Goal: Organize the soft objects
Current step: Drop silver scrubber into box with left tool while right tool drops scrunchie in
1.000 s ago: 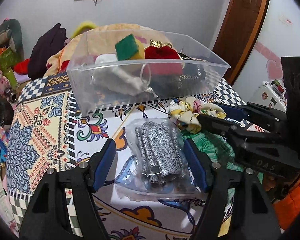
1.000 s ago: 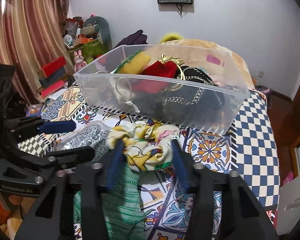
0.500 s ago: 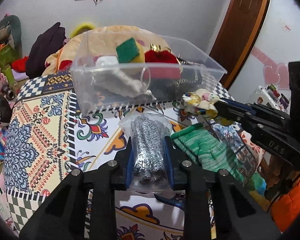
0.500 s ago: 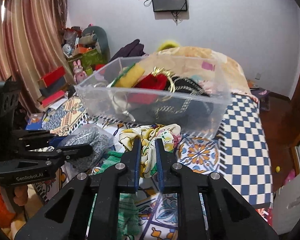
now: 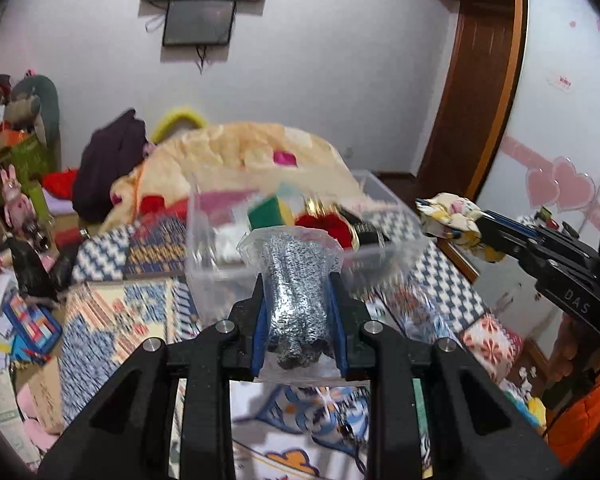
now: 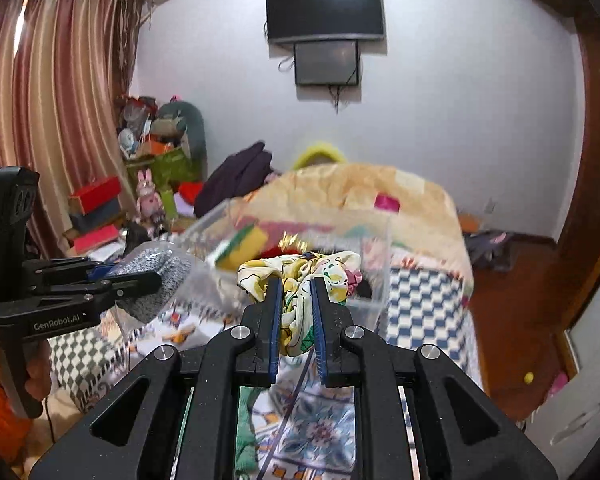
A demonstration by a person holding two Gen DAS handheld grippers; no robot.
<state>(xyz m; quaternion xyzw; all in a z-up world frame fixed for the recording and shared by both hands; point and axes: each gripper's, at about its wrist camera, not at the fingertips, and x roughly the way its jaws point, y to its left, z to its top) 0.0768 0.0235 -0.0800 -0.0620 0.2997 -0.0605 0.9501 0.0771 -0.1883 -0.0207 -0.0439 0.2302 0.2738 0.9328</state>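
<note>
The clear plastic bin (image 5: 384, 248) stands on the patterned bed cover (image 5: 116, 312), its near wall facing both grippers; the rim is open at top w/ free air above it, and the cover's checkered edge shows to the right of the bin. Inside the bin are a green-yellow sponge (image 5: 269, 211) and a red soft item (image 5: 323, 226), blurred. The left gripper (image 5: 298, 312) is held above the cover, just in front of the bin's near wall, fingers clamped on the gray knitted roll in a clear bag (image 5: 297, 296), which stands about upright btw the blue pads. The right gripper (image 6: 294, 320) is also raised, beside the left one, pointing toward the bin, jaws pressed together on the floral scrunchie (image 6: 300, 276), off the cover.
</note>
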